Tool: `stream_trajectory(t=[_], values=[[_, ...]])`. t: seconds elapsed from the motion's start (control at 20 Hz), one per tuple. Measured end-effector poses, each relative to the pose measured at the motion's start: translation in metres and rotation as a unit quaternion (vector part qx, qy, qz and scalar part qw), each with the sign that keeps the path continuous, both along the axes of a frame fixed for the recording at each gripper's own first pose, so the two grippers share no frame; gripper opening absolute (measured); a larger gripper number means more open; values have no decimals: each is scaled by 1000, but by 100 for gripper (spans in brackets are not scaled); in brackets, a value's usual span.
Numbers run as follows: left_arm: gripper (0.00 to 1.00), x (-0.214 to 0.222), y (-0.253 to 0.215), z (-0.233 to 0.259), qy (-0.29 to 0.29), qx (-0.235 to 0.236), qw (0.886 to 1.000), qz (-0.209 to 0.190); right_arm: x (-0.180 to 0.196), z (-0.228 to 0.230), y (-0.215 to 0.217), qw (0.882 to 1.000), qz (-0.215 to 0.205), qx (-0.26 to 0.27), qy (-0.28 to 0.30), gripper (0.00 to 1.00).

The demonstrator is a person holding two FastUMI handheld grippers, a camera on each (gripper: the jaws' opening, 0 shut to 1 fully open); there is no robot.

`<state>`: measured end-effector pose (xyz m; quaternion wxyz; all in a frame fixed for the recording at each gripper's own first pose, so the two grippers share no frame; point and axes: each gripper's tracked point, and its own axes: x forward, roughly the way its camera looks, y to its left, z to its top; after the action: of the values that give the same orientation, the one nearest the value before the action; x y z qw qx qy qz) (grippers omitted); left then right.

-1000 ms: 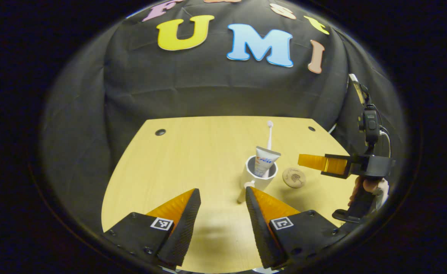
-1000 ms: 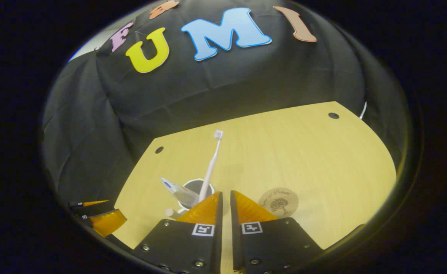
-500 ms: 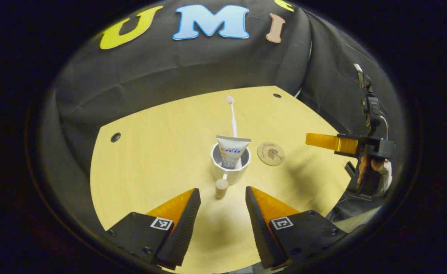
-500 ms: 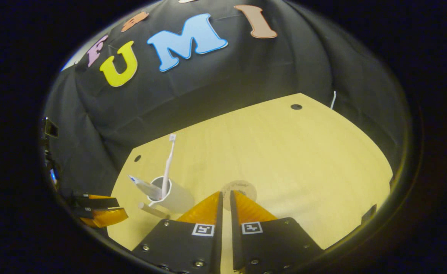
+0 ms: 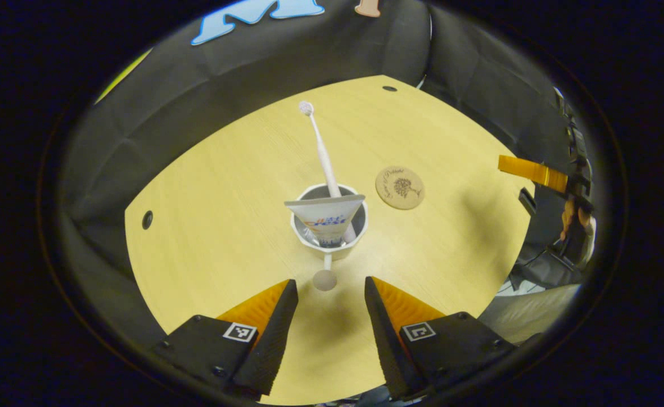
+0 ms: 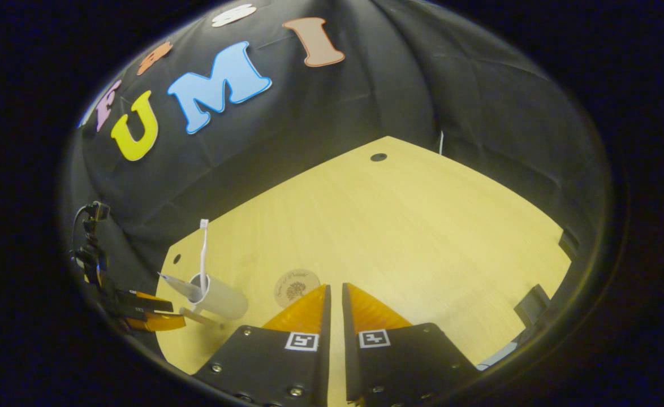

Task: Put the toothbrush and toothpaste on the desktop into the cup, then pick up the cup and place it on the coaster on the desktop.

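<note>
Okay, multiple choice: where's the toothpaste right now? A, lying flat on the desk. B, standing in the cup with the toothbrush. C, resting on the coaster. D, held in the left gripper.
B: the toothpaste stands in the cup beside the toothbrush, while the coaster is bare and the left gripper is open with nothing between its fingers.

In your left gripper view the cup (image 5: pixel 328 229) stands mid-desk (image 5: pixel 213 192) with the toothbrush (image 5: pixel 322 151) and toothpaste (image 5: pixel 325 215) in it. The coaster (image 5: pixel 399 187) lies just right of the cup, apart from it. Your right gripper (image 5: pixel 527 171) hangs farther right, past the desk edge.
</note>
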<state>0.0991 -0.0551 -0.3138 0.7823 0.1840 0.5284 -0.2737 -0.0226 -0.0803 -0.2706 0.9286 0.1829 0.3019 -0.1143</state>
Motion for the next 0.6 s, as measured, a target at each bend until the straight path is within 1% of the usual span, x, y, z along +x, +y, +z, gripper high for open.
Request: stream_trajectory(t=[0.05,0.1,0.15,0.2,0.25,0.3,0.35,0.4,0.45,0.5,0.55,0.6], values=[[75,3,0,-7,6,10,1000,-6,-3,-1,-6,1000,-8,3,1,12],[79,7,0,-13,10,21,1000,-14,-7,-1,-12,1000,-15,6,1,12],[75,9,0,-15,16,30,999,-20,-10,-2,-16,1000,-22,7,2,12],[79,12,-1,-16,20,40,999,-28,-14,-3,-22,1000,-28,9,4,12],[75,13,1,-16,25,48,998,-37,-16,-3,-27,999,-34,10,5,12],[79,12,2,-16,35,58,997,-46,-18,-4,-31,999,-40,12,6,12],[75,15,0,-20,37,64,996,-50,-19,-6,-35,999,-45,14,7,12],[79,17,-2,-22,37,69,995,-55,-20,-7,-37,999,-49,15,8,12],[79,21,-3,-22,38,75,995,-59,-21,-7,-41,998,-52,17,9,12],[82,23,-5,-24,38,79,994,-63,-21,-9,-43,998,-55,17,11,12],[79,25,-6,-26,40,84,993,-68,-23,-10,-46,998,-57,19,13,12],[79,25,-6,-27,44,90,992,-72,-22,-12,-48,998,-58,21,15,12]])
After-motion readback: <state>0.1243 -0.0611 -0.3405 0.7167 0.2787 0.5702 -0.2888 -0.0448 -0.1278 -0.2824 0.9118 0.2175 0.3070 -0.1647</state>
